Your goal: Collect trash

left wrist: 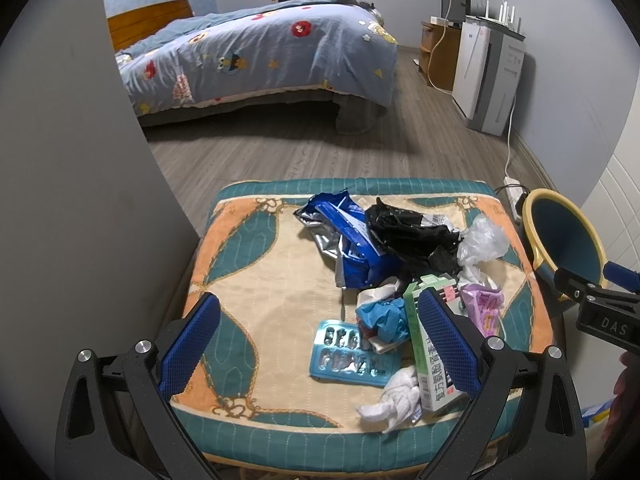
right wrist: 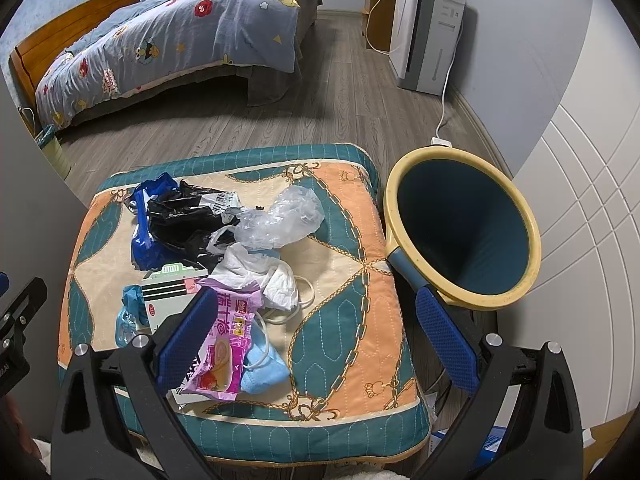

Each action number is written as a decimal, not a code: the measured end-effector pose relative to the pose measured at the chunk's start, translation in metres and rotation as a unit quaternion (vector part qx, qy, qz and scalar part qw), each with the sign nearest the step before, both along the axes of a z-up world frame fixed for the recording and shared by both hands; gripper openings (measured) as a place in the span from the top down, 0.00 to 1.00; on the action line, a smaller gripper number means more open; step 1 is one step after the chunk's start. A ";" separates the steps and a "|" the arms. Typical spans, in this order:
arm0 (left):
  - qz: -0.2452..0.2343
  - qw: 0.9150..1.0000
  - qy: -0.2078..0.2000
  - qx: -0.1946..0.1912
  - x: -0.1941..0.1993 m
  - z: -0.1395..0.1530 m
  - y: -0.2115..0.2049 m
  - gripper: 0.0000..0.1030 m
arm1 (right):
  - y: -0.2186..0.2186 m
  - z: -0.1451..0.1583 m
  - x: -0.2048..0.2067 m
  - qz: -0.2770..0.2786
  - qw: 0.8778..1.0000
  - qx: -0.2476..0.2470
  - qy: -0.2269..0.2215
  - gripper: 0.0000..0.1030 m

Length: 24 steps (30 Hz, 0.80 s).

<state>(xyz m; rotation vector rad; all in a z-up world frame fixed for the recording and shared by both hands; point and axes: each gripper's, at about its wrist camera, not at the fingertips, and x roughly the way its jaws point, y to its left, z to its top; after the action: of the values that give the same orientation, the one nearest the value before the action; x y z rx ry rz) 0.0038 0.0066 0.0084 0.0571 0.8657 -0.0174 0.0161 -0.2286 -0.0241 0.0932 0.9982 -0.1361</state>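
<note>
Trash lies piled on a patterned cushion [left wrist: 260,280]: a blue foil wrapper [left wrist: 352,240], a black plastic bag [left wrist: 408,232], a clear bag [left wrist: 480,240], a green medicine box [left wrist: 424,344], a blister pack [left wrist: 352,354], a white tissue [left wrist: 396,396] and a pink wrapper [right wrist: 228,344]. A blue bin with a yellow rim [right wrist: 464,224] stands right of the cushion. My left gripper [left wrist: 320,340] is open above the blister pack. My right gripper [right wrist: 316,332] is open above the cushion's right part [right wrist: 352,300], holding nothing.
A bed [left wrist: 260,52] with a blue quilt stands beyond on the wood floor. A white appliance [left wrist: 488,76] and a cabinet stand by the right wall, with a cable and power strip [left wrist: 512,184] near the bin. A grey wall [left wrist: 60,200] is on the left.
</note>
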 end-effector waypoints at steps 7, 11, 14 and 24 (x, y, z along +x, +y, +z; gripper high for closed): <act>-0.004 1.000 -0.002 -0.001 -0.001 0.000 -0.001 0.05 | -0.001 0.000 -0.001 -0.002 1.000 0.002 0.001 0.05; -0.016 1.000 -0.012 -0.004 -0.005 0.000 -0.004 0.05 | -0.003 -0.001 -0.002 -0.010 1.000 0.005 0.005 0.05; -0.022 1.000 -0.008 0.001 -0.003 -0.001 -0.007 0.05 | -0.006 0.000 0.000 -0.016 1.000 0.004 0.007 0.05; -0.045 0.999 -0.002 -0.014 0.028 -0.006 -0.007 0.05 | -0.015 0.015 0.039 0.000 1.000 -0.003 -0.010 0.05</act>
<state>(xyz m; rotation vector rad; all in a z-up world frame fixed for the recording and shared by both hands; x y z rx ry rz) 0.0319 -0.0008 0.0024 0.0691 0.8581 -0.1141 0.0548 -0.2437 -0.0088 0.0890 0.9782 -0.1381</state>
